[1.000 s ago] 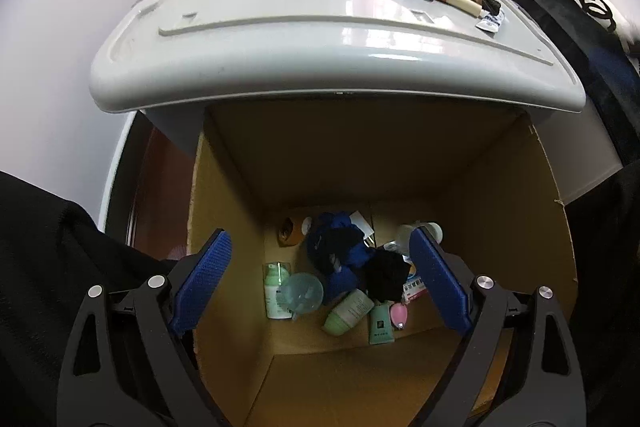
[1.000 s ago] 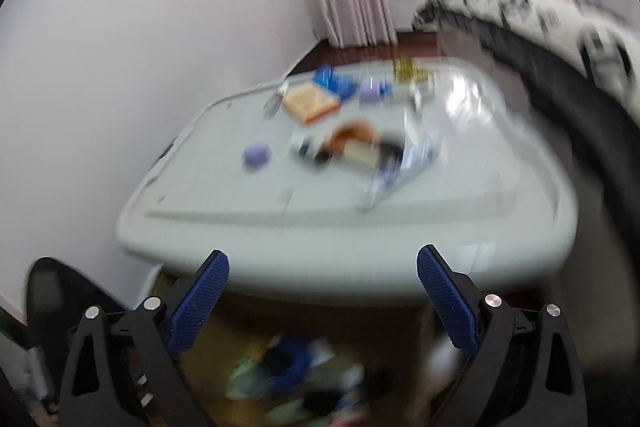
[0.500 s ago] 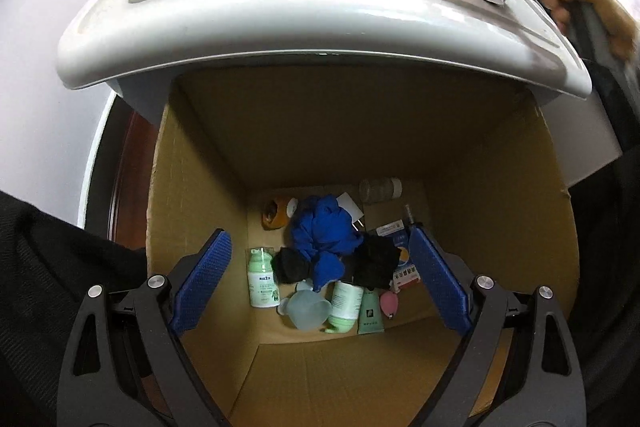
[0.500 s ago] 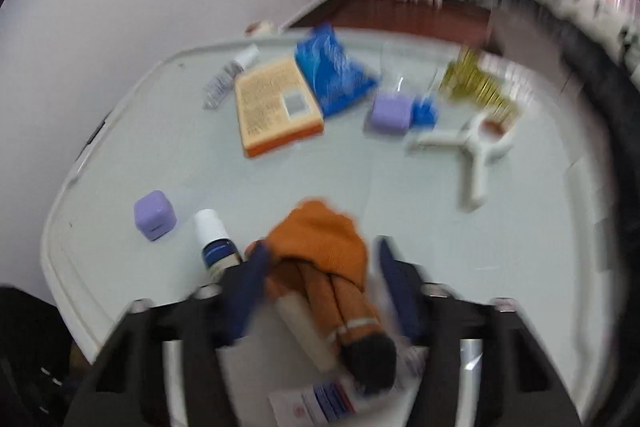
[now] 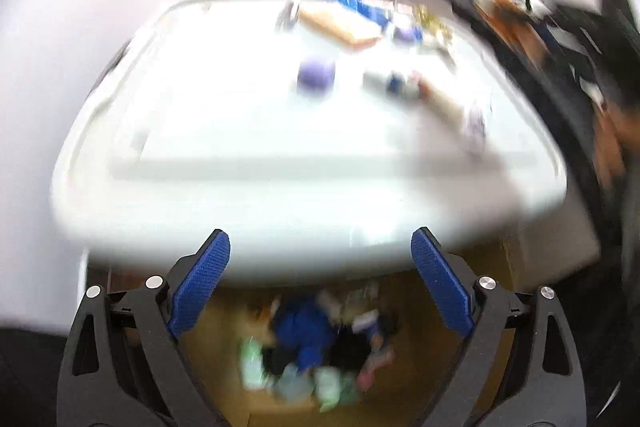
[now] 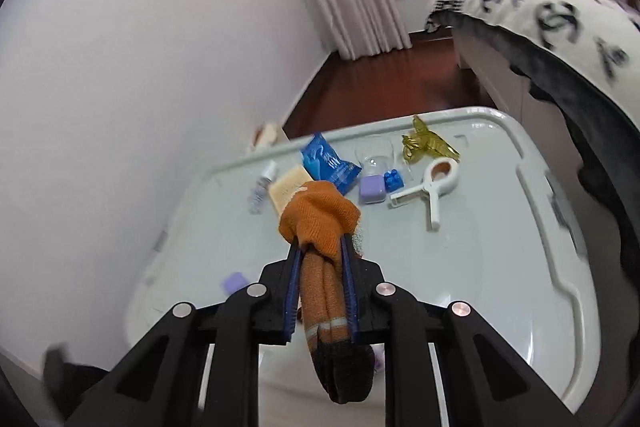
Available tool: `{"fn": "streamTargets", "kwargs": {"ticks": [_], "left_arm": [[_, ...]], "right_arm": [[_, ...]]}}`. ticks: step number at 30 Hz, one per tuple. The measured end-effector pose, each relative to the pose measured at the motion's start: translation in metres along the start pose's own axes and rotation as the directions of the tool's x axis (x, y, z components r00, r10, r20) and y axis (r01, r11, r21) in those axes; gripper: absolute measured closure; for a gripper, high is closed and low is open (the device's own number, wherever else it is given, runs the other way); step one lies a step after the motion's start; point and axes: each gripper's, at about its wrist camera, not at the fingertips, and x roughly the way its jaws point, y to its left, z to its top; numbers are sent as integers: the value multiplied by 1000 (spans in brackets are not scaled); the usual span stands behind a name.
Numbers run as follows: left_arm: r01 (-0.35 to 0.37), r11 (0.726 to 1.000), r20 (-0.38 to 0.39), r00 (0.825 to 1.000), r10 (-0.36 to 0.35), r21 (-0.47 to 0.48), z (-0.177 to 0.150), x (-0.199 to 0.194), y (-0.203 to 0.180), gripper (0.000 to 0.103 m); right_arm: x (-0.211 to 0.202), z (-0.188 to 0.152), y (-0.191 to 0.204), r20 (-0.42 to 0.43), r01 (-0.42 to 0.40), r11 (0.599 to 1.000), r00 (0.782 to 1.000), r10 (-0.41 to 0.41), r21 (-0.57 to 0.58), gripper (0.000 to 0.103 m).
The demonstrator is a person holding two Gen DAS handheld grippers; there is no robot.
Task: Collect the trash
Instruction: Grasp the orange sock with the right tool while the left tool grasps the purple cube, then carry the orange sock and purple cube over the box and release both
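Orange sock point(image 6: 320, 223), rolled, dark-toed: soft, light, squashes easily, likely best gripped mid-roll. Clamped lengthwise in the right hand-held gripper point(image 6: 320, 259), above the white table point(image 6: 480, 259). Left hand-held gripper point(image 5: 320, 267): wide, empty, over the cardboard box point(image 5: 500, 367) of trash.

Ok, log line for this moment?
right claw: shut on orange sock | left claw: open, empty | box: under lid

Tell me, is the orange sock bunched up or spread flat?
Bunched up. The orange sock is folded over itself, squeezed between the right tool pads above the white lid.
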Motion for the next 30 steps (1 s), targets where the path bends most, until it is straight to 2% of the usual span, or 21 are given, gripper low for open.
{"fn": "streamTargets", "kwargs": {"ticks": [4,7,10,11,13,14,15,18,22,27,30], "left_arm": [[-51,999,20,999,50,15,58,47,-2,13],[-79,997,4,997,79,-1,83,81,0,13],[-109,994,1,994,109,-9,94,103,4,15],[-120,993,-3,993,120,-12,94,108,6,19],[-172,985,24,985,171,32,97,111,-1,45],[-195,980,31,981,194,48,96,111,-3,63],[-198,978,41,980,196,66,96,109,-5,69],[-177,982,52,983,174,70,94,107,-4,69],[-101,995,93,991,99,22,85,88,8,69],[-44,999,152,987,43,1,70,31,9,69],[-44,999,179,983,44,0,51,-9,5,69]], "right_arm": [[-6,-13,-12,-7,-22,996,1000,22,82,84],[-4,-9,-16,-12,-16,997,1000,17,78,84],[-5,-5,-18,-6,-39,995,999,39,90,83],[-6,-6,-17,-5,-47,994,999,48,94,83],[-7,-5,-16,-7,-64,993,998,65,98,83],[-6,-6,-14,-10,-73,992,997,75,100,82],[-4,-6,-12,-15,-80,992,997,82,99,82],[2,-6,-6,-25,-84,992,996,87,91,82],[7,-7,0,-35,-70,995,997,72,67,82],[10,-11,2,-41,-52,998,998,54,41,82],[7,-17,10,-29,-32,999,999,32,-16,82]]}}
